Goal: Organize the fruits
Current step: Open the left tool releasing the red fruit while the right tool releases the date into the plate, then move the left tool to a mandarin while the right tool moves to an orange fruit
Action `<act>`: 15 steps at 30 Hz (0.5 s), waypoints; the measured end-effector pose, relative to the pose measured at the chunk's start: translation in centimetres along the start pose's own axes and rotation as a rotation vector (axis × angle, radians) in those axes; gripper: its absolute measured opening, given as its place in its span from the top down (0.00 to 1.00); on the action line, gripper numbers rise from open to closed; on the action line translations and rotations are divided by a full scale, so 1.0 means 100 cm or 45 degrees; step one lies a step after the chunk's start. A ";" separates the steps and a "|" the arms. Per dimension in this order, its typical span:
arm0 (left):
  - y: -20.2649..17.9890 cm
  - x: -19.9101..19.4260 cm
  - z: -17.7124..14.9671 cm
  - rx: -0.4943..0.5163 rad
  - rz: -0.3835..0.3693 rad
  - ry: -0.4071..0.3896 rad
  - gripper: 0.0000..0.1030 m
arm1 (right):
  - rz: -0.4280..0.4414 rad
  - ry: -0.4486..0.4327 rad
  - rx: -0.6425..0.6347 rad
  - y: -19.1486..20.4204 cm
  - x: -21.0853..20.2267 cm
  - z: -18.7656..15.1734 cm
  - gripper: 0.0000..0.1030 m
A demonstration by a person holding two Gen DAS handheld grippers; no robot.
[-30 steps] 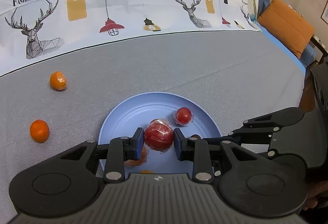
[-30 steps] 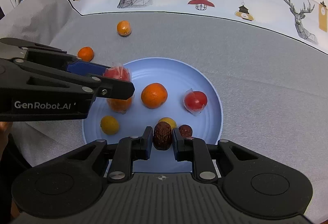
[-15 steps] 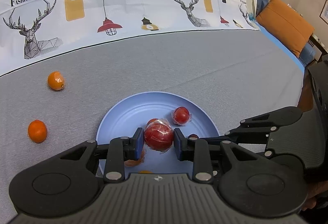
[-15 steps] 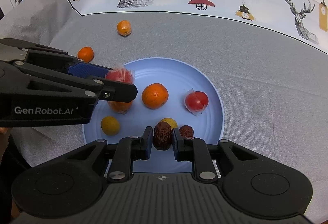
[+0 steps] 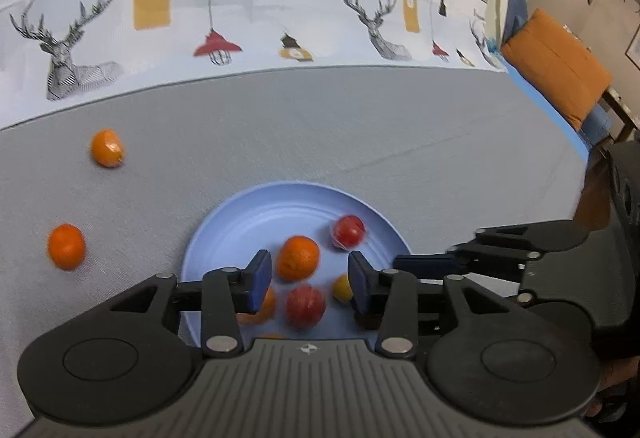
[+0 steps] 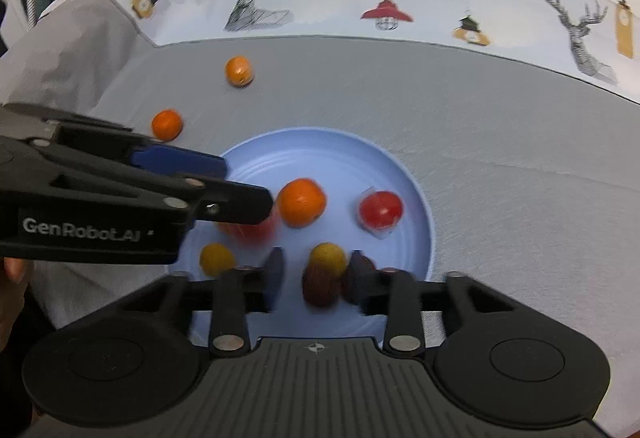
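Note:
A light blue plate [image 5: 256, 222] [image 6: 404, 173] holds several fruits. My left gripper [image 5: 306, 280] is open above it; the wrapped red fruit [image 5: 306, 308] it held lies blurred on the plate below, beside an orange [image 5: 298, 258]. My right gripper [image 6: 316, 280] is open; a brown date [image 6: 318, 288] sits blurred between its fingers on the plate, a second date [image 6: 360, 270] beside it. The plate also carries an orange [image 6: 301, 202], a wrapped red tomato [image 6: 380, 211] [image 5: 349, 232] and two small yellow fruits [image 6: 328, 258] [image 6: 216, 258].
Two oranges lie on the grey cloth left of the plate [image 5: 66, 246] [image 5: 107, 148], also seen in the right wrist view [image 6: 167, 124] [image 6: 239, 71]. A printed deer-and-lamp cloth [image 5: 224, 9] borders the back. An orange cushion [image 5: 556, 65] is far right.
Both grippers have opened. The left let go of the wrapped red fruit, which dropped onto the plate. The right let go of the brown date on the plate.

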State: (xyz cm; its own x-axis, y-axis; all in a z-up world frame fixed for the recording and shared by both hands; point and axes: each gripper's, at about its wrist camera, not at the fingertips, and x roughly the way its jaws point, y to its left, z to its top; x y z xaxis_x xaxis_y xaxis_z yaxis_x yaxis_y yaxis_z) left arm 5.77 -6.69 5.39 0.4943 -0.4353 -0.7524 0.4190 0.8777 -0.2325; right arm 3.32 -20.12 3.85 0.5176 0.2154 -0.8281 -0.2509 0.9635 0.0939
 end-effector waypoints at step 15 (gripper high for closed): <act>0.063 -0.014 0.013 -0.329 0.261 -0.014 0.86 | -0.101 -0.098 0.096 -0.014 -0.006 0.002 0.56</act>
State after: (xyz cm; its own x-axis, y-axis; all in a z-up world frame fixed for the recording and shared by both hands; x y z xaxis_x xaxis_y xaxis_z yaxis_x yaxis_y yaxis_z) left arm 8.74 -0.80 5.79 0.5569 -0.2454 -0.7935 0.1036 0.9684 -0.2268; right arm 3.56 -21.52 4.36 0.5954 0.1470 -0.7899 -0.1463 0.9865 0.0734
